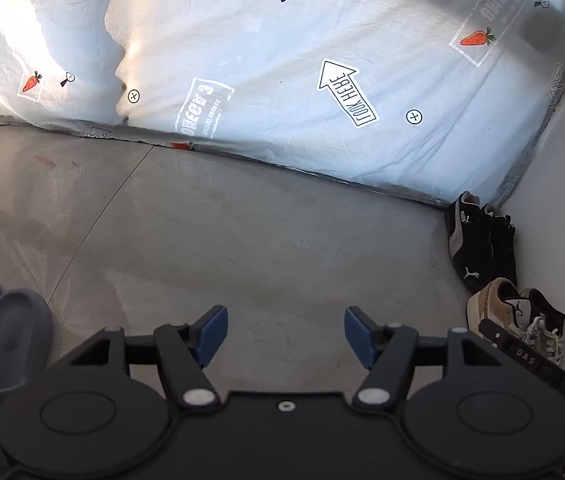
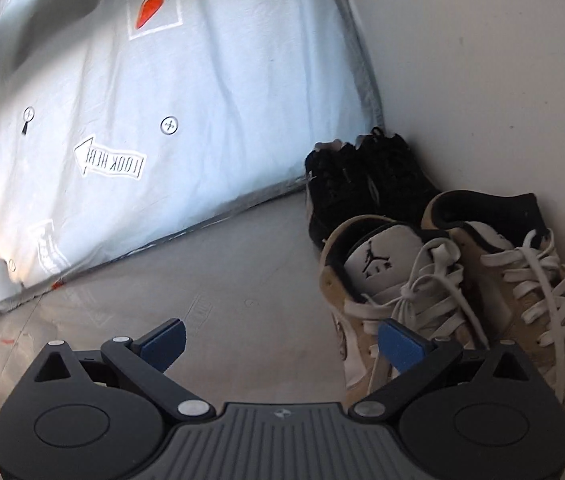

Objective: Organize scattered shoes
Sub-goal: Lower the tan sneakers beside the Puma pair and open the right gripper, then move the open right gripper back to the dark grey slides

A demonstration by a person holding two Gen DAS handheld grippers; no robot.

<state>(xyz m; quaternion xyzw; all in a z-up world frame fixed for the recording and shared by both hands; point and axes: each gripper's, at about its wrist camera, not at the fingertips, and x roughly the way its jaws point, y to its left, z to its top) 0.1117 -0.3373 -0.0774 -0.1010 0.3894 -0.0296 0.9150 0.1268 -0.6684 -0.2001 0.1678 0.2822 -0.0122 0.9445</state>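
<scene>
While both grippers hang over the grey floor [image 1: 242,240], neither has a shoe between its blue pads. The left gripper [image 1: 285,334] stands partly open, its jaws framing only bare floor. A pair of dark grey slides [image 1: 10,328] lies just outside its left finger, at the lower left of that view, side by side. Far to its right, against the white wall [image 1: 562,200], sit the black sneakers [image 1: 478,240] and, nearer the camera, the tan and white sneakers [image 1: 514,316].

The right gripper [image 2: 282,344] is spread wide and empty. Its right pad [image 2: 402,346] overlaps the nearer tan and white sneaker [image 2: 386,280] in the picture; whether it touches cannot be told. That pair stands together by the wall, laces loose, with the black pair [image 2: 362,184] just behind it in the corner beside the printed bedsheet [image 2: 202,100].
</scene>
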